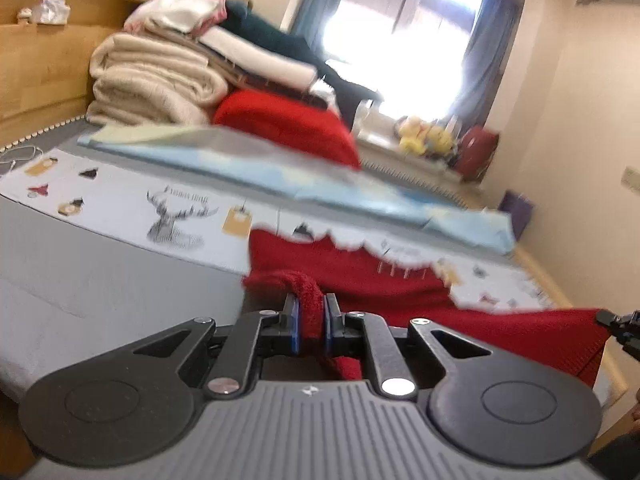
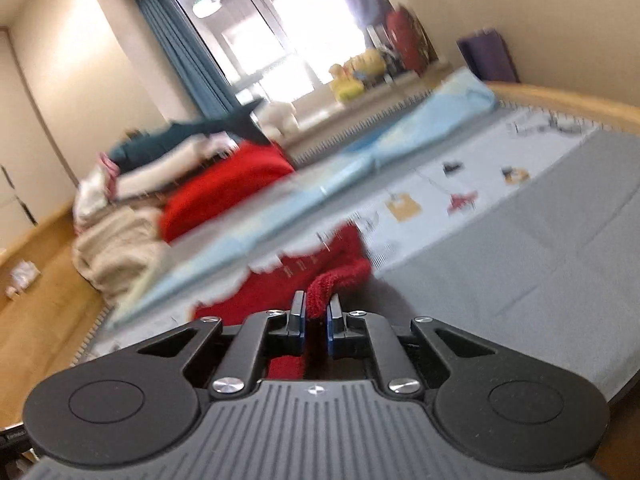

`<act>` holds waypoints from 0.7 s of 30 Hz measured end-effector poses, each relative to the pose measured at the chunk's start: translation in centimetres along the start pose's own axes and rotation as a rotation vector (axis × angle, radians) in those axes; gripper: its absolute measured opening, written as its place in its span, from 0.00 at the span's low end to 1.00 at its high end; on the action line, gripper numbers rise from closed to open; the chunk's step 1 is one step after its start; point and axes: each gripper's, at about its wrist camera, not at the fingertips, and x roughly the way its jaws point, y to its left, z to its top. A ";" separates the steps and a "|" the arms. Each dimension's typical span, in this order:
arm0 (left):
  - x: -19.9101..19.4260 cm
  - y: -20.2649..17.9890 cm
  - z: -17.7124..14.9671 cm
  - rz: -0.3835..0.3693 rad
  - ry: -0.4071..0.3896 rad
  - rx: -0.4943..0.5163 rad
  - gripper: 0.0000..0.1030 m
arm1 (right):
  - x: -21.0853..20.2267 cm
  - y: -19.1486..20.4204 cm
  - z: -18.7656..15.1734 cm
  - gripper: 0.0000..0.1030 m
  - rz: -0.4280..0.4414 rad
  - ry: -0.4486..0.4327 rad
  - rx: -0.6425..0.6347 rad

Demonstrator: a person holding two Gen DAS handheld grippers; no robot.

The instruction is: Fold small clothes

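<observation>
Red knit fabric, a small garment (image 1: 400, 280), is stretched out sideways between the two grippers above a grey bed (image 1: 80, 280), its long axis running across the left wrist view from the left gripper (image 1: 311, 320) towards the lower right edge. Its far edge is scalloped and lies over, or just above, a pale printed cloth (image 1: 160, 208) with a stag drawing; blur makes it hard to tell whether they touch. The left wrist view shows the whole span of the garment and, at its far right corner, the black tip of the right gripper (image 1: 618, 328) touching that corner. The right wrist view shows none of the other gripper; there the garment (image 2: 296, 280) bunches into a short red mass just ahead of the right gripper (image 2: 316, 320), with grey bed (image 2: 520, 280) to the right of it. Both views show a light blue folded sheet (image 1: 320, 176) beyond the printed cloth, a red blanket (image 1: 288, 120), a stack of cream and white bedding (image 1: 160, 80) and a bright window (image 1: 400, 20). The left gripper's jaws are nearly closed and pinch a thick rolled edge of the red knit between the blue pads (image 1: 295, 320). The right gripper's jaws are likewise nearly closed, clamping a ribbed red fold that passes between the fingers and hangs below them.
</observation>
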 end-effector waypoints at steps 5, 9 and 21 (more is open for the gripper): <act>-5.5 0.8 1.6 -0.072 -0.059 -0.082 0.11 | -7.3 1.0 2.1 0.08 0.072 -0.108 0.014; -1.9 3.2 2.3 -0.043 -0.001 -0.170 0.11 | -6.8 0.4 3.3 0.07 0.052 -0.099 -0.018; 20.4 10.8 4.7 0.109 0.341 -0.214 0.12 | 15.6 -4.1 4.7 0.07 -0.249 0.147 -0.164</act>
